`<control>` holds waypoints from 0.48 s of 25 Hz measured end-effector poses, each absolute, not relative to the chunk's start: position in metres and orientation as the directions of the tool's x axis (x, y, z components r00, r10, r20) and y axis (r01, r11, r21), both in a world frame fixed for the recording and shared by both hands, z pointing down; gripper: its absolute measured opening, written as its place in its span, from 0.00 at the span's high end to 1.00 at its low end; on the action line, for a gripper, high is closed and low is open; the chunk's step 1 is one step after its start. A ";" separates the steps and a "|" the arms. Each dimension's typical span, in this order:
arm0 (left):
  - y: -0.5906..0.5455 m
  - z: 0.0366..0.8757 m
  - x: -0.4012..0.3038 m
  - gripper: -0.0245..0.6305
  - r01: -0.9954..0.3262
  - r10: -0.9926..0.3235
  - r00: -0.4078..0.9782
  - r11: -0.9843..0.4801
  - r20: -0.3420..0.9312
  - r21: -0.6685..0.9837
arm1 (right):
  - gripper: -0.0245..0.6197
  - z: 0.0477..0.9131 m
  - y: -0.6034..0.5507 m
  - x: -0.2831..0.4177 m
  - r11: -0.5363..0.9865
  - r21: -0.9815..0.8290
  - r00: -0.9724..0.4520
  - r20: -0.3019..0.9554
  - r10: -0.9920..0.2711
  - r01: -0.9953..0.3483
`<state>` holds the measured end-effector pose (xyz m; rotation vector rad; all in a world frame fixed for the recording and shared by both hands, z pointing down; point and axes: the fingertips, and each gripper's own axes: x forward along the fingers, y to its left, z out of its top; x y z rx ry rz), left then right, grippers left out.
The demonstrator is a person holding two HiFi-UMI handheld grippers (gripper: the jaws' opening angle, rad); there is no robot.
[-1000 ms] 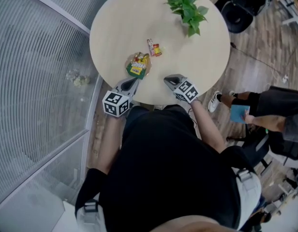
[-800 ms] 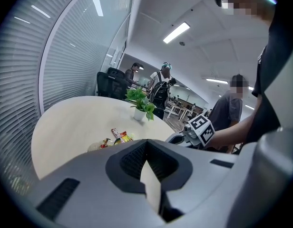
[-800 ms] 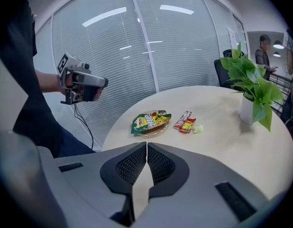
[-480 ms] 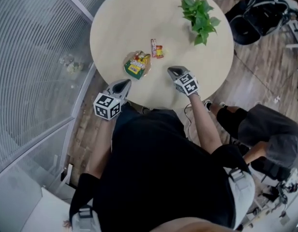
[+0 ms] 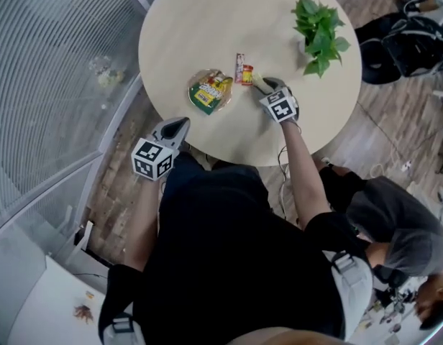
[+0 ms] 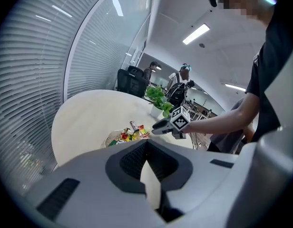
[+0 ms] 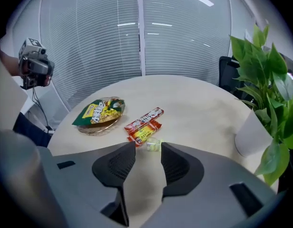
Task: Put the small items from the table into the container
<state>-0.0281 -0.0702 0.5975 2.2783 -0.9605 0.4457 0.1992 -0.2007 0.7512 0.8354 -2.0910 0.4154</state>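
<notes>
1. Your right hand-held gripper points steeply down at the round pale wooden table. Its jaws are opening and grasp nothing yet.
2. A small pale yellow wrapped sweet lies on the table just beyond the jaw tips, roughly in line with the gap.
3. To take it cleanly, I judge you should lower until both pads straddle the sweet, then clench gently. It is small and may skid or pop out.
4. Keep clear of the long red stick packet and the red and yellow flat packet just beyond the sweet.
5. The container, a shallow clear glass dish, sits to the left. It already holds a green and yellow snack packet.
6. Your left hand-held gripper is clenched on nothing, near the table's near-left edge.
7. The packets carry print, but none of it is legible. Each gripper's cube shows black-and-white square markers only.
</notes>
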 end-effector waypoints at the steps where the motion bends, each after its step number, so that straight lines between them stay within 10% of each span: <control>1: -0.069 0.599 -0.028 0.96 -0.733 -0.522 0.677 -0.541 0.519 0.412 | 0.71 0.754 -0.206 0.199 0.718 0.005 -0.432 0.796 -0.424 -0.696; 12: -0.058 0.604 -0.043 0.96 -0.747 -0.518 0.661 -0.524 0.543 0.409 | 0.70 0.782 -0.226 0.192 0.697 0.005 -0.395 0.821 -0.413 -0.717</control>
